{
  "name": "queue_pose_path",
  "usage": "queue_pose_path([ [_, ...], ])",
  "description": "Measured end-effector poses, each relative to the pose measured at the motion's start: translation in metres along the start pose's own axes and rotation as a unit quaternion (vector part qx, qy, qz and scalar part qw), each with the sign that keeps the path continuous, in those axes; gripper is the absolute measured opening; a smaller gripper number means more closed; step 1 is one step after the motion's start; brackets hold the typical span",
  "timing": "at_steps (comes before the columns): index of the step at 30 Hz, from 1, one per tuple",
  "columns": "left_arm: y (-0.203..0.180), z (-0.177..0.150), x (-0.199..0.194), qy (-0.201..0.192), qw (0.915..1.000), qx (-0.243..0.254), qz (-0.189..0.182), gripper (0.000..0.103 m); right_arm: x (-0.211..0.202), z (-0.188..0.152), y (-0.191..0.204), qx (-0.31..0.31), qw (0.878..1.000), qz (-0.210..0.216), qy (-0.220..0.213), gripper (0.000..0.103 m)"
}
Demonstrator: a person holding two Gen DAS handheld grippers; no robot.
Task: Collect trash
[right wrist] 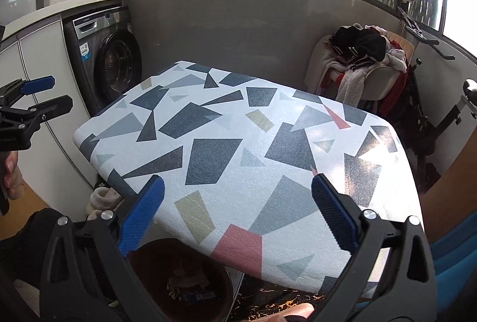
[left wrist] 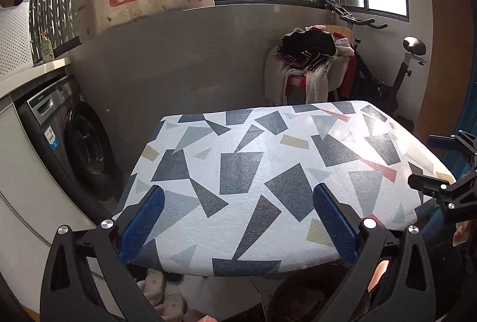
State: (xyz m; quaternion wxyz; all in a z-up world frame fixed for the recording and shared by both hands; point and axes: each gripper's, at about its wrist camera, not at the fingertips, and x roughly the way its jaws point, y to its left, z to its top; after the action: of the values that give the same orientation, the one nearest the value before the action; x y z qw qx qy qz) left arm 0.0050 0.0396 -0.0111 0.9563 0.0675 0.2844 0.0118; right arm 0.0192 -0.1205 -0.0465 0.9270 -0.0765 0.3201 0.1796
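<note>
Below the near edge of one table with a geometric-patterned cover sits one dark round bin holding crumpled trash, while two grippers, left and right, hover over the tabletop, both spread wide and grasping nothing.

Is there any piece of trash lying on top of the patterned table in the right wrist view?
No, the patterned table shows only its printed shapes, while crumpled trash lies in the brown bin below its near edge.

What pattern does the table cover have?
White table cover with grey, navy, beige and red angular shapes; clearest in the right wrist view.
</note>
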Motion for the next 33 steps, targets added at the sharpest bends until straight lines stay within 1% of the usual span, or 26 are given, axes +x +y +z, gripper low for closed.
queue_pose_path([
  [3,-0.003,0.011,-0.006,-0.008,0.9999,-0.001,-0.009,0.097,-0.011,0.015,-0.007,0.009,1.0,-0.001,-0.023,0.097],
  [8,-0.003,0.017,-0.007,-0.002,0.9996,-0.016,-0.023,0.097,-0.023,0.025,-0.009,0.012,0.999,-0.005,-0.043,0.097],
  [33,-0.001,0.014,-0.006,0.005,0.9995,-0.019,-0.024,0.097,-0.026,0.021,-0.005,0.016,0.999,-0.003,-0.045,0.097],
])
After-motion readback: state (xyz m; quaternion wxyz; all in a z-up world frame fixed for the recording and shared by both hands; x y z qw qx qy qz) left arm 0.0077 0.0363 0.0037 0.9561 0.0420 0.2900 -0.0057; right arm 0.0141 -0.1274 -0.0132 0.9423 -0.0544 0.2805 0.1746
